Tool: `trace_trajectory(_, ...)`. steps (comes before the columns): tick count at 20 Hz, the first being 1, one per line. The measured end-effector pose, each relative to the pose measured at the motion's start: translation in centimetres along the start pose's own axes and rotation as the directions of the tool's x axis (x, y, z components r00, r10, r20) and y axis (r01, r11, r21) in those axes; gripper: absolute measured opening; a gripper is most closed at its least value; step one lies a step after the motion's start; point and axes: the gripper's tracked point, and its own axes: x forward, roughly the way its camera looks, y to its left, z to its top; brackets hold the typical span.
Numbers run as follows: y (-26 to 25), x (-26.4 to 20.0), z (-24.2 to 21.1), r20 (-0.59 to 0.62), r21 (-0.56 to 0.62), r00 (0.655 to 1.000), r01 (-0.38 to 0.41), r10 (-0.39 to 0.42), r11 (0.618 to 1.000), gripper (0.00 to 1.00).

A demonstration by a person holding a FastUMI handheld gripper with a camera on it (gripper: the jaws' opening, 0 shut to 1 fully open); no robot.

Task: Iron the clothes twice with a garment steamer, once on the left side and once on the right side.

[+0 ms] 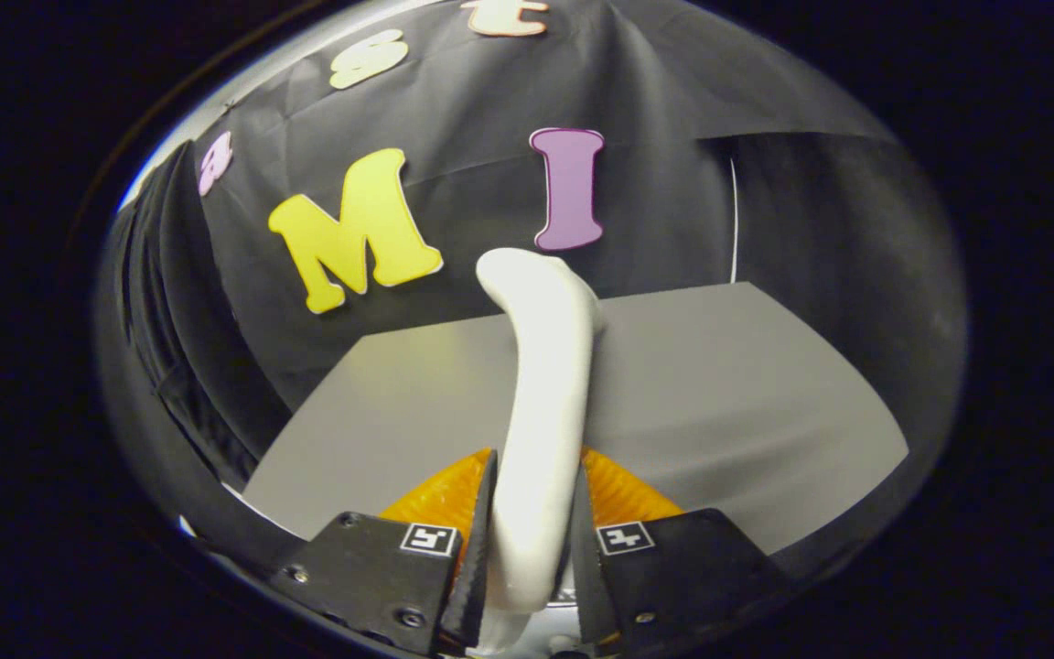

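Observation:
A white garment steamer (543, 384) rises from between my fingers, its curved handle reaching up and ending in a rounded tip in front of the black wall. My gripper (532, 540) is shut on that handle, with one finger pressed against each side of it. An orange ribbed piece (440, 494) shows just behind the fingers on both sides of the handle. I cannot tell what it is. The steamer's lower end is hidden under the fingers.
A grey table (728, 394) spreads out beyond the fingers to the black cloth wall (655, 183). More dark cloth hangs folded to the left (161, 302). A thin white line (734, 220) runs up the wall at the table's far right corner.

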Motion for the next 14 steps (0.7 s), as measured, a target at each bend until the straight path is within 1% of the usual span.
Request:
trace_trajectory(2,-0.1,-0.4,0.2,0.028,-0.013,1.000,0.010,-0.010,1.000,0.38)
trace_trajectory(6,0.4,-1.7,1.2,0.076,0.013,0.996,0.044,-0.045,0.999,0.36)
trace_trajectory(9,1.7,-6.0,2.2,0.133,0.036,0.988,0.075,-0.079,0.997,0.36)
trace_trajectory(12,4.6,-10.5,3.9,0.202,0.047,0.977,0.067,-0.075,0.997,0.36)
trace_trajectory(14,7.4,-13.3,5.4,0.253,0.049,0.965,0.052,-0.063,0.997,0.36)
